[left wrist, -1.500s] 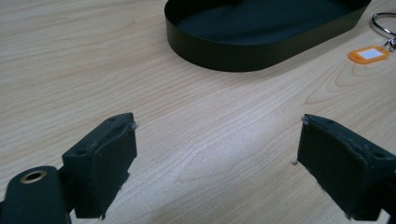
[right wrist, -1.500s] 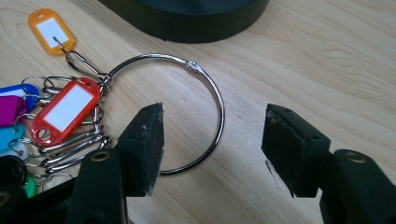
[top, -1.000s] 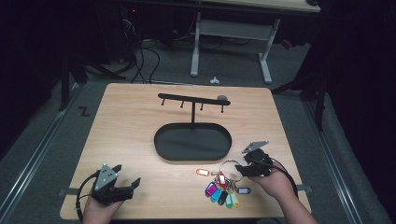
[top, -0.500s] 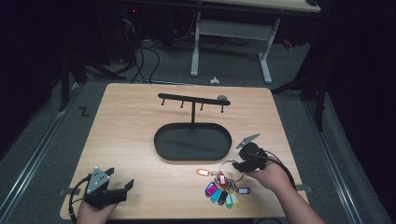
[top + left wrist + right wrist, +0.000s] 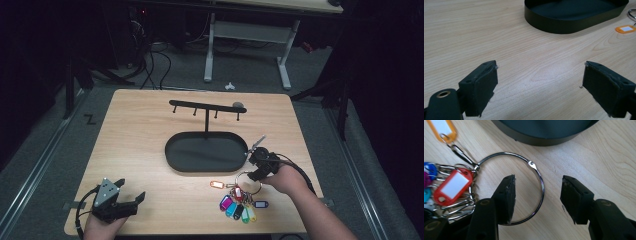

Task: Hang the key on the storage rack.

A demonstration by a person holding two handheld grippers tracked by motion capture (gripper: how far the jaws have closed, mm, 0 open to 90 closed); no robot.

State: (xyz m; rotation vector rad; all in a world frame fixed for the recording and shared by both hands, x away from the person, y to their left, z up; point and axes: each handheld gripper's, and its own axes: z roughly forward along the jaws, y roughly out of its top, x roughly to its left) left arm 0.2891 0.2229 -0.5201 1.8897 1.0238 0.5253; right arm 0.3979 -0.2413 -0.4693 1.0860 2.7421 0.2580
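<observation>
While my right gripper (image 5: pixel 537 197) straddles the silver metal key ring's (image 5: pixel 541 187) wire with jaws just reopened, unclamped, the black oval tray's (image 5: pixel 536 138) rim sits near above. My left gripper (image 5: pixel 540 87) gapes empty over bare pale wooden table (image 5: pixel 474 32) at lower left.

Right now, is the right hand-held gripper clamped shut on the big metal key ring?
No, the right hand-held gripper stands open, one jaw inside the key ring and one outside, with wood showing between wire and pads.

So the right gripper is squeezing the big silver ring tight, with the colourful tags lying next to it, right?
Not quite. The right gripper is open: its pads stand either side of the big silver ring without pressing it, as the right gripper view shows. The colourful tags do lie next to it.
</observation>
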